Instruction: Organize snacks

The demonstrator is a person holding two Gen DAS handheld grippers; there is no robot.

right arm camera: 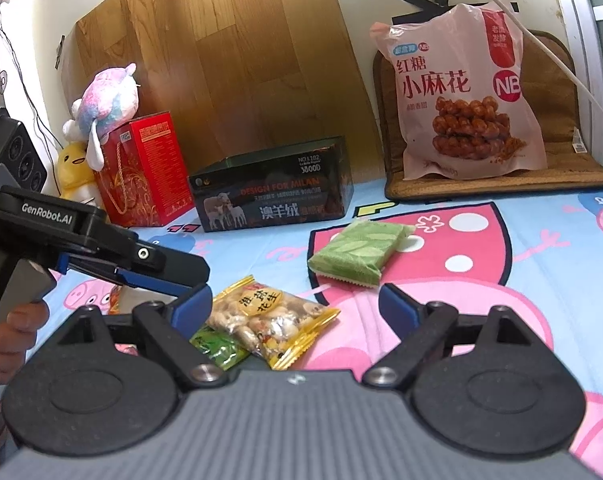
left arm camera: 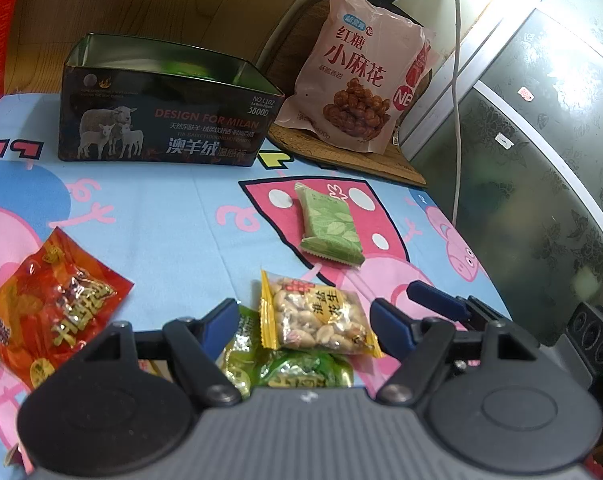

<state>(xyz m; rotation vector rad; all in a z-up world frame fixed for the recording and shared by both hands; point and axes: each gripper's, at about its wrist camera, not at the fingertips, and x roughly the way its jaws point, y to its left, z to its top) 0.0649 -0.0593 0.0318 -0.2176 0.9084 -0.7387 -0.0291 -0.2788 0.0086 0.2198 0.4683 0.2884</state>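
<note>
A yellow-edged peanut packet (left arm camera: 317, 318) lies on the cartoon bedsheet between the fingers of my open left gripper (left arm camera: 305, 320), over green snack packets (left arm camera: 301, 372). A red snack packet (left arm camera: 41, 312) lies to its left. A green leaf-print packet (left arm camera: 330, 226) lies farther ahead. An open dark tin box (left arm camera: 161, 120) stands at the back. In the right wrist view my right gripper (right arm camera: 297, 306) is open just above the peanut packet (right arm camera: 269, 320), with the green leaf-print packet (right arm camera: 357, 250) ahead and the tin box (right arm camera: 273, 196) behind. The left gripper's fingers (right arm camera: 189, 266) reach in from the left.
A large pink bag of twisted dough snacks (right arm camera: 461, 92) leans against the wall on a brown mat (right arm camera: 553, 176). A red gift box (right arm camera: 145, 168) and plush toys (right arm camera: 97, 108) stand at the back left. A white cable (left arm camera: 457, 80) hangs beside a cabinet (left arm camera: 541, 120) on the right.
</note>
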